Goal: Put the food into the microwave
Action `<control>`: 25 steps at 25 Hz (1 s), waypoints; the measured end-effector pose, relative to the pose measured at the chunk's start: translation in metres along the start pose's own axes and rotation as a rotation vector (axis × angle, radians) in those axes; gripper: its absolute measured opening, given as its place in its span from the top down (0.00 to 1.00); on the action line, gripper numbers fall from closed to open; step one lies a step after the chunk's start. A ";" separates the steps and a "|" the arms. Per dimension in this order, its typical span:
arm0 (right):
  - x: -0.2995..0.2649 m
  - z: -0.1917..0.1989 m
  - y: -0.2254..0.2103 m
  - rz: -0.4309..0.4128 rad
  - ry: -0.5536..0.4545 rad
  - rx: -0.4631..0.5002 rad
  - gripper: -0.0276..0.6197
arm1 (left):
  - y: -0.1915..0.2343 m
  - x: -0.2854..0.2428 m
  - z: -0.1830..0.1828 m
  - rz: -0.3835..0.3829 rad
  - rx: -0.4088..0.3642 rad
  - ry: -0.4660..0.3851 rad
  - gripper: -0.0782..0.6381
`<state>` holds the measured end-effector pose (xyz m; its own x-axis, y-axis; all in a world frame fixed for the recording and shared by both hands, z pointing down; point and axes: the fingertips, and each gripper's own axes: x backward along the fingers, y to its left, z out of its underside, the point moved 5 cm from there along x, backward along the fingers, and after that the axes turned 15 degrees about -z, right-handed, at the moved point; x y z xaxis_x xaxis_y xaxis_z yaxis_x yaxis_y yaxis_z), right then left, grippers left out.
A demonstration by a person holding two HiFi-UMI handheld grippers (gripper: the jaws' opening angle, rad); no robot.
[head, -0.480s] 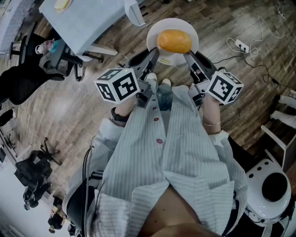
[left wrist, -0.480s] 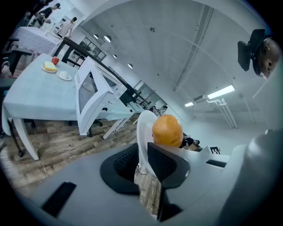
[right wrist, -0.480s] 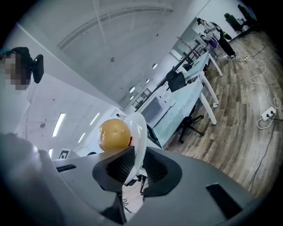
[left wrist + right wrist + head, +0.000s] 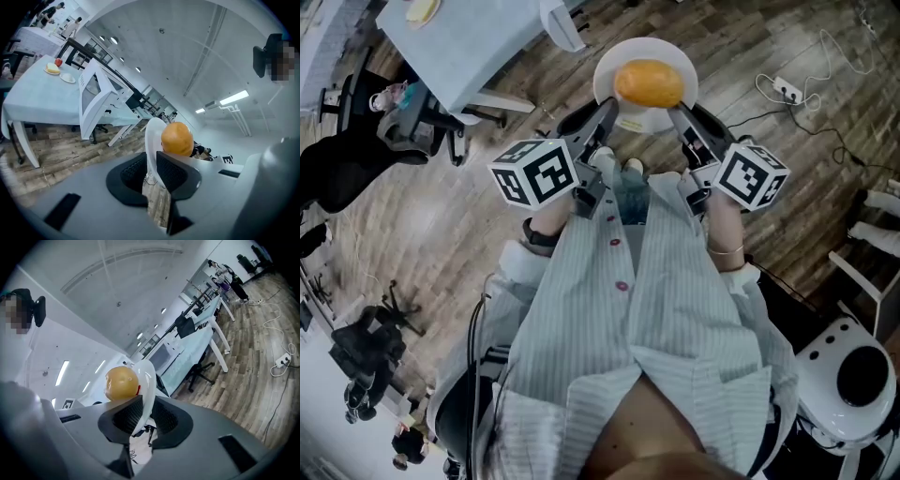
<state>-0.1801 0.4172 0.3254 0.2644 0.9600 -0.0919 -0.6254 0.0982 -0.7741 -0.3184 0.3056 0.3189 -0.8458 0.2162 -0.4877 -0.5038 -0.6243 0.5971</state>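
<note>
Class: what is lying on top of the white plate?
A round orange bun lies on the plate. The plate's middle beneath it is hidden.

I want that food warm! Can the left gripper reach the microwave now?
Probably not yet: the left gripper is clamped on the plate, and the microwave sits on a table well away.
</note>
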 end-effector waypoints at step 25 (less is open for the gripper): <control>0.007 -0.062 -0.086 0.027 -0.039 -0.091 0.83 | -0.028 -0.106 -0.026 0.002 -0.029 0.060 0.81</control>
<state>-0.0788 0.3992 0.3529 0.2185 0.9717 -0.0902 -0.5622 0.0498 -0.8255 -0.2103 0.2809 0.3367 -0.8342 0.1707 -0.5243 -0.4965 -0.6461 0.5797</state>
